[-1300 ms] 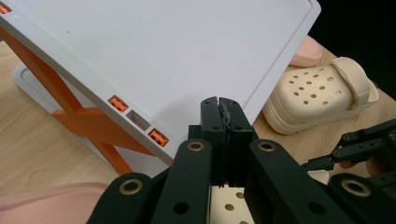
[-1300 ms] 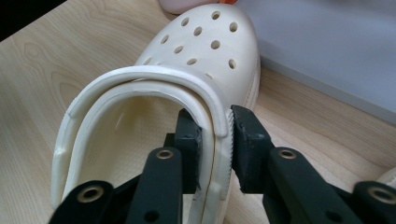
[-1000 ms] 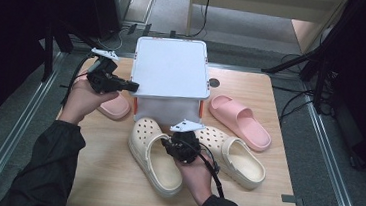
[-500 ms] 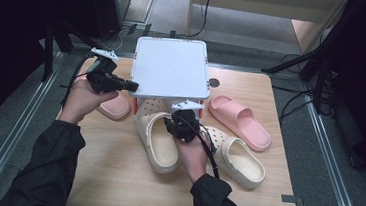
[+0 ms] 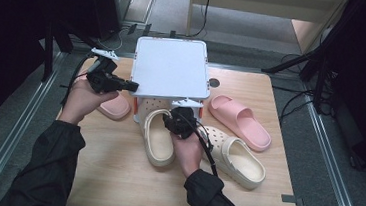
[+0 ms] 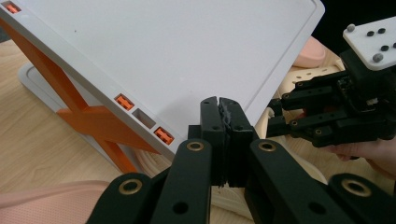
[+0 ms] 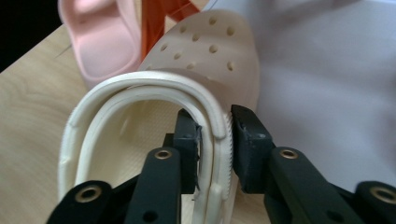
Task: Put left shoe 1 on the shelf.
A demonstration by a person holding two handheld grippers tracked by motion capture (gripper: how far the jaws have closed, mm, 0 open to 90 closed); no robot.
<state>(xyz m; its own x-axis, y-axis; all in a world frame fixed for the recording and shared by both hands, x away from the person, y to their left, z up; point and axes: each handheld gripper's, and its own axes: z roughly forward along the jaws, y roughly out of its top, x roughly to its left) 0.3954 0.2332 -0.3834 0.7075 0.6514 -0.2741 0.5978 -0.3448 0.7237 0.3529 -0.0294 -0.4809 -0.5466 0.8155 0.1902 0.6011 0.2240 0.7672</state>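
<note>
A white rack (image 5: 171,67) with orange legs (image 6: 88,116) stands at the back of the table. My right gripper (image 5: 174,115) straddles the side wall and strap of a cream clog (image 5: 158,136), whose toe lies under the rack. In the right gripper view (image 7: 215,121) the jaws have just been opening; the clog's wall (image 7: 217,126) sits between the pads with a thin gap at the right pad. My left gripper (image 5: 125,84) hovers at the rack's left edge, jaws (image 6: 219,105) shut on nothing. The right gripper (image 6: 274,113) also shows in the left gripper view.
A second cream clog (image 5: 239,158) lies right of my right hand. One pink slide (image 5: 239,120) rests at the rack's right, another (image 5: 113,107) under my left hand. The wooden table (image 5: 114,172) has bare room at the front left.
My right hand has pushed the cream clog forward, so its toe now sits under the rack. The left hand has not moved.
</note>
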